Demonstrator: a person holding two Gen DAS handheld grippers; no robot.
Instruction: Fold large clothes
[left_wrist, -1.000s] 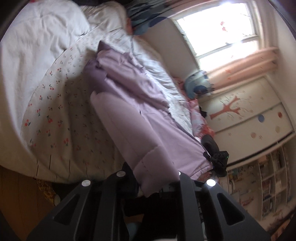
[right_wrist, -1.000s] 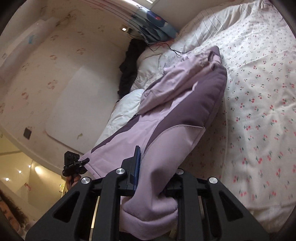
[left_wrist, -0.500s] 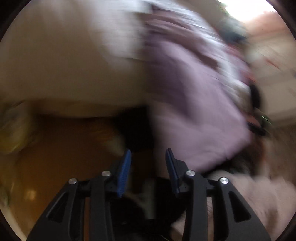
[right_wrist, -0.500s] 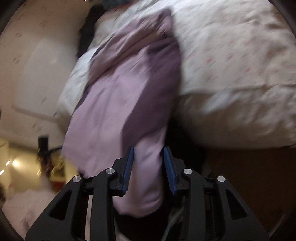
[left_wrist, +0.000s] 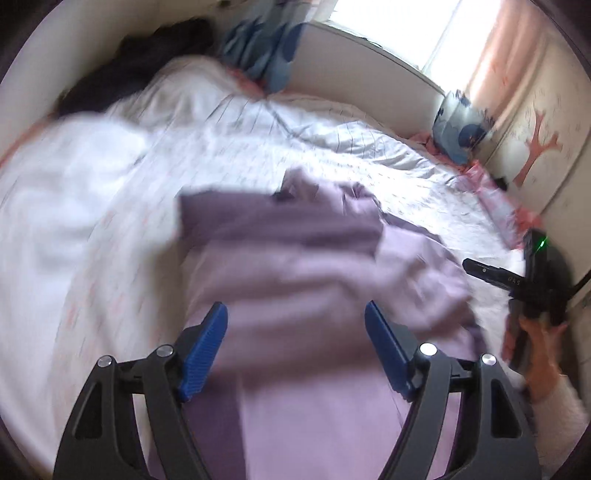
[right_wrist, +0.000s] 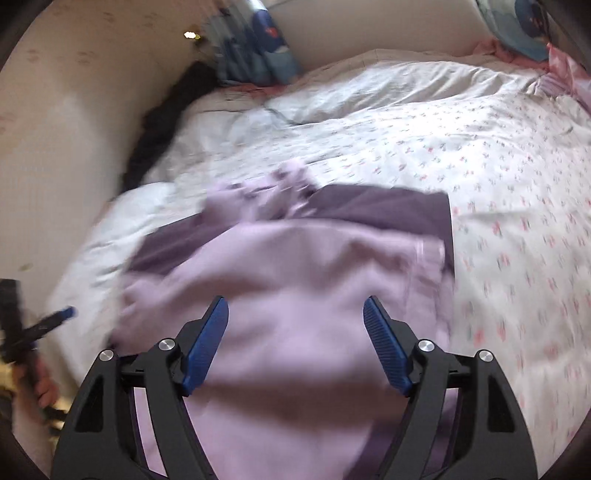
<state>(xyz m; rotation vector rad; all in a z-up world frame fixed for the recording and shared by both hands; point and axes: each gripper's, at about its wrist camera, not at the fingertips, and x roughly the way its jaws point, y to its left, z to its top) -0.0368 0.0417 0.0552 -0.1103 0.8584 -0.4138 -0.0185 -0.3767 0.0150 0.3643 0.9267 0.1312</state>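
Note:
A large lilac garment with dark purple panels (left_wrist: 295, 280) lies on the bed, its near part folded over itself; the right wrist view (right_wrist: 303, 295) shows it too. My left gripper (left_wrist: 295, 332) is open and empty, just above the garment's near part. My right gripper (right_wrist: 295, 328) is open and empty over the same fold. Each gripper shows at the edge of the other's view, the right one (left_wrist: 517, 284) and the left one (right_wrist: 40, 328). Both views are motion-blurred.
The bed has a white quilt with small red flowers (right_wrist: 498, 177) and a plain white duvet (left_wrist: 55, 177). Blue patterned pillows (left_wrist: 258, 48) and dark clothing (right_wrist: 162, 118) lie at the headboard. A window and pink curtain (left_wrist: 495, 48) stand at the right.
Both grippers let go of the garment's hem and opened wide. The garment's near end now lies folded onto the bed. Both cameras swung from a tilted view to face the bed.

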